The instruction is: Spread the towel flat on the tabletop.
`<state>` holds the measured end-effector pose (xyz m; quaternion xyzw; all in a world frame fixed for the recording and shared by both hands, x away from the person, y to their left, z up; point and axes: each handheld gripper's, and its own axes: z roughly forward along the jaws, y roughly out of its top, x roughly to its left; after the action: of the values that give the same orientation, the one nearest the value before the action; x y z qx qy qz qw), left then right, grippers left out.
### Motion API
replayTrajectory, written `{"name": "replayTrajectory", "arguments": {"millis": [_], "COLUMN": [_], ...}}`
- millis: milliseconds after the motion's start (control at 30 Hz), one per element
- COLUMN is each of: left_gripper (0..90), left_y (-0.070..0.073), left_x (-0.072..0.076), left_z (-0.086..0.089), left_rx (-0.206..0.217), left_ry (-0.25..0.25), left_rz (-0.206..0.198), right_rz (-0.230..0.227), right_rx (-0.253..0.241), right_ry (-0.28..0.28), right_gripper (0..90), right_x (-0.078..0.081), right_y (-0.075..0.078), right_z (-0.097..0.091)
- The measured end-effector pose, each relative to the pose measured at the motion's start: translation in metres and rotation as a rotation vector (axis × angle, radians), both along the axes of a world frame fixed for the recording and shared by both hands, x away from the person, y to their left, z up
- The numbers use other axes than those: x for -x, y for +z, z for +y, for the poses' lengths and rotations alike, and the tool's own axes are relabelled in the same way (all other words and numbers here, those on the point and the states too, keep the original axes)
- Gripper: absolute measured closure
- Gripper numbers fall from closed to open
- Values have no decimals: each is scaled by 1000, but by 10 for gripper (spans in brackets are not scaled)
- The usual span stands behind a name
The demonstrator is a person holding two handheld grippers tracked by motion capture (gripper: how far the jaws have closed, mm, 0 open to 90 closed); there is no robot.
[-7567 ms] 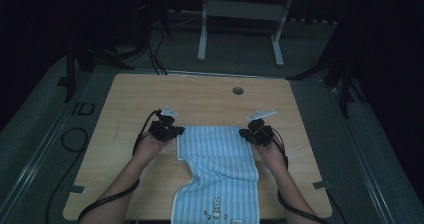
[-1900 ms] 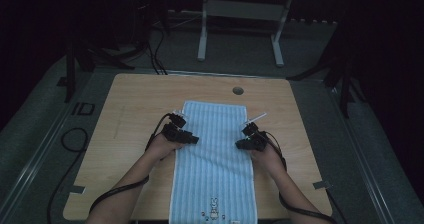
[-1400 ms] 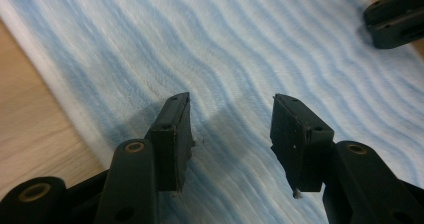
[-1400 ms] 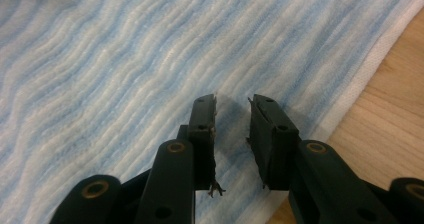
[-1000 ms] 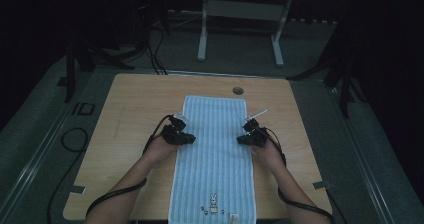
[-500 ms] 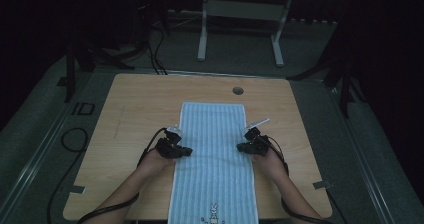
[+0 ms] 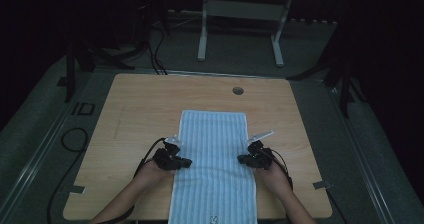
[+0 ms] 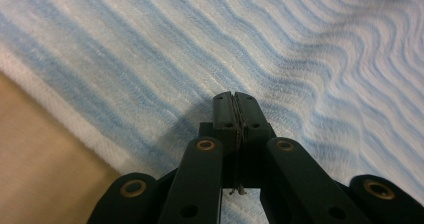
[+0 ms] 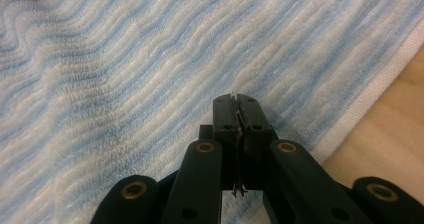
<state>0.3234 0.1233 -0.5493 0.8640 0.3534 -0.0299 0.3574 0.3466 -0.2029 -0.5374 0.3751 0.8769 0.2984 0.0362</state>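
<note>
A blue-and-white striped towel (image 7: 215,149) lies flat along the middle of the wooden table (image 7: 140,104), its near end hanging over the front edge. My left gripper (image 7: 186,162) sits at the towel's left border, jaws shut with nothing between them. In the left gripper view its closed tips (image 8: 234,95) point down onto the striped towel (image 8: 250,39), with bare table (image 8: 30,134) beside it. My right gripper (image 7: 241,159) sits at the right border, also shut and empty. Its tips (image 9: 235,97) rest low over the towel (image 9: 150,59), near its white hem.
A round cable hole (image 7: 238,90) lies in the table beyond the towel. Bare wood flanks the towel on both sides. Black cables (image 7: 65,139) trail on the floor at left, and a metal frame (image 7: 240,14) stands behind the table.
Both hands have drawn back toward the table's near edge along the towel's sides. The towel's far end has slid nearer with them.
</note>
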Motion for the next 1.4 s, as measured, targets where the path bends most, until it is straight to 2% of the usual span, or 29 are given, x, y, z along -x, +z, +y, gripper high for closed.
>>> {"name": "replayTrajectory", "arguments": {"millis": [167,267,367,467,533,567,633,700,733,800,833,900,933,967,1000,1100,1300,1400], "left_gripper": [893,891,839,798,724,723,641,614,596,582,546,543,542,537,516,516,516,516], "left_y": [-1,0,1,17,27,32,38,39,39,36,34,30,27,25,22,16,9,7], "left_x": [17,22,21,9,-4,-12,-29,-48,-56,-73,-81,-93,-98,-102,-105,-113,-121,-123], "left_z": [0,2,3,12,18,22,28,33,34,36,36,34,33,31,30,29,30,31], "left_rx": [12,12,19,47,34,31,10,-3,-4,-1,0,-17,-36,-62,-72,-92,-112,-102], "left_ry": [-41,-62,-73,-36,17,39,92,139,167,194,205,225,220,228,234,247,276,288], "left_rz": [23,35,53,30,-4,-18,-55,-74,-76,-67,-61,-52,-53,-57,-55,-49,-46,-50], "right_rz": [7,10,15,2,-19,-22,-33,-23,-24,-28,-23,-5,5,6,14,-1,-1,-6], "right_rx": [-10,-19,-14,-10,-17,-20,-30,-53,-60,-34,-24,-1,15,37,58,109,111,145], "right_ry": [10,23,29,42,30,28,10,-7,-23,-52,-67,-94,-102,-105,-113,-115,-157,-165], "right_gripper": [878,877,868,845,815,782,717,621,619,602,585,565,564,557,548,520,510,509], "right_x": [13,21,23,19,11,6,-10,-29,-39,-58,-68,-85,-92,-98,-103,-114,-128,-132], "right_y": [0,-1,0,9,19,24,32,38,39,39,37,32,29,27,24,20,17,16], "right_z": [-2,-4,-3,-2,-4,-5,-7,-10,-11,-12,-12,-12,-11,-9,-7,-3,-2,2]}}
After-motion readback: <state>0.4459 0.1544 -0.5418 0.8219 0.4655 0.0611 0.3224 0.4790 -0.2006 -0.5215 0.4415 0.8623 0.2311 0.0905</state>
